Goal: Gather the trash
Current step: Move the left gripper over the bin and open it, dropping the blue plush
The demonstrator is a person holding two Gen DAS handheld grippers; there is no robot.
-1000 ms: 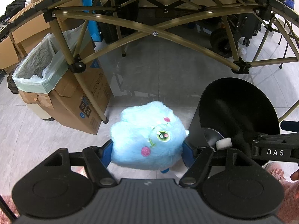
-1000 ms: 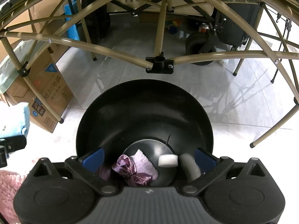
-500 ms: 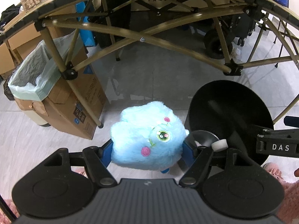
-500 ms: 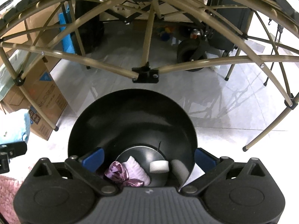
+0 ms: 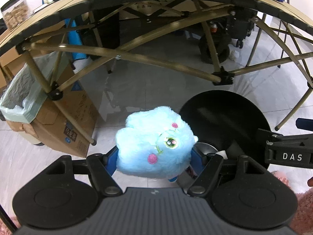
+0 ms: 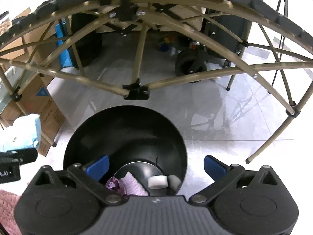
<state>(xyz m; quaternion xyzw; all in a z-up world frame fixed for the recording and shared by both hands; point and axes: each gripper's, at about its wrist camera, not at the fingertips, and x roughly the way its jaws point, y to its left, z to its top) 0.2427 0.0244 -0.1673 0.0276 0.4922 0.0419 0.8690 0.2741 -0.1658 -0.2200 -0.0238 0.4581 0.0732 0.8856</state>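
Note:
A fluffy light-blue plush toy (image 5: pixel 154 143) with pink cheeks hangs above the floor, and my left gripper (image 5: pixel 154 157) is shut on it, blue pads pressing both sides. The same plush (image 6: pixel 25 133) shows at the left edge of the right wrist view. A round black bin (image 6: pixel 125 137) stands on the floor below my right gripper (image 6: pixel 156 166), which is open with nothing between its pads. Inside the bin lie a purple wrapper (image 6: pixel 113 184), a lilac piece (image 6: pixel 133 184), a white chunk (image 6: pixel 157 182) and a grey piece (image 6: pixel 174 182). In the left wrist view the black bin (image 5: pixel 225 117) sits just right of the plush.
A folding table's tan strut frame (image 5: pixel 148 58) arches over the floor ahead. At the left a bag-lined waste bin (image 5: pixel 17 98) stands beside cardboard boxes (image 5: pixel 74 121). A wheeled cart (image 6: pixel 189 66) is behind the frame. Pink rug (image 5: pixel 305 207) lies at the lower corners.
Both hands have drifted and risen slightly; the table frame has slid lower in both views. The black bin looks smaller and further left under the right gripper. The plush stays gripped.

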